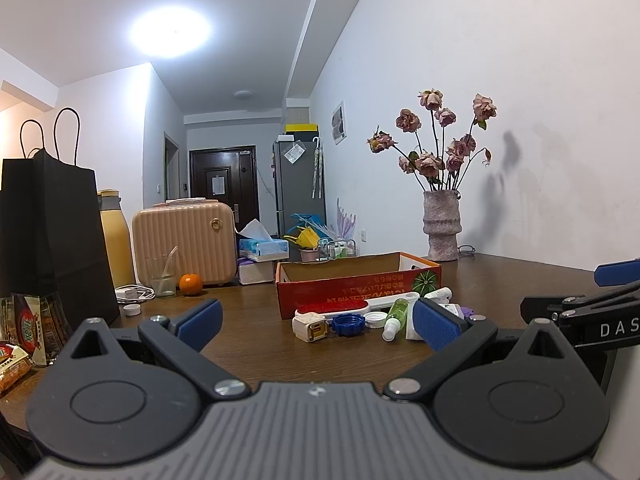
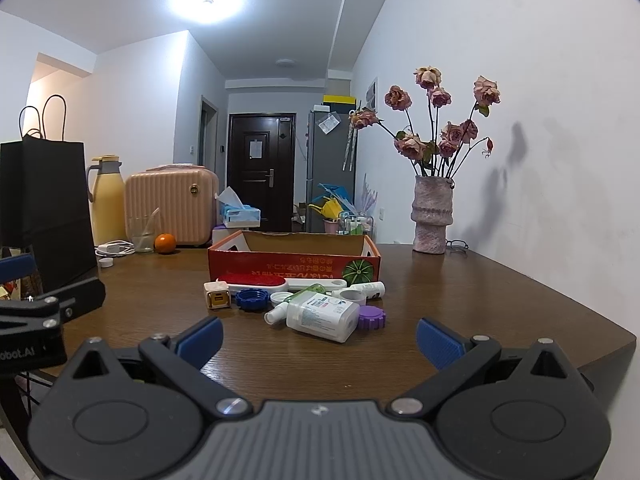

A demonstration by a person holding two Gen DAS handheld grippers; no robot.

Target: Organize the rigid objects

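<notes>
Both grippers, left gripper (image 1: 318, 320) and right gripper (image 2: 319, 342), hover spread wide, ribbed blue pads (image 2: 202, 338) holding nothing. Small hard items cluster on wood-grain table (image 2: 500, 300) just before red cardboard box (image 2: 294, 258): white bottle (image 2: 324, 317) lying flat, purple ridged cap (image 2: 372, 317), blue scalloped cap (image 2: 252, 299), red-bristled brush (image 2: 252, 281), white square charger (image 2: 216, 295). Only right view shows bottle unblocked.
</notes>
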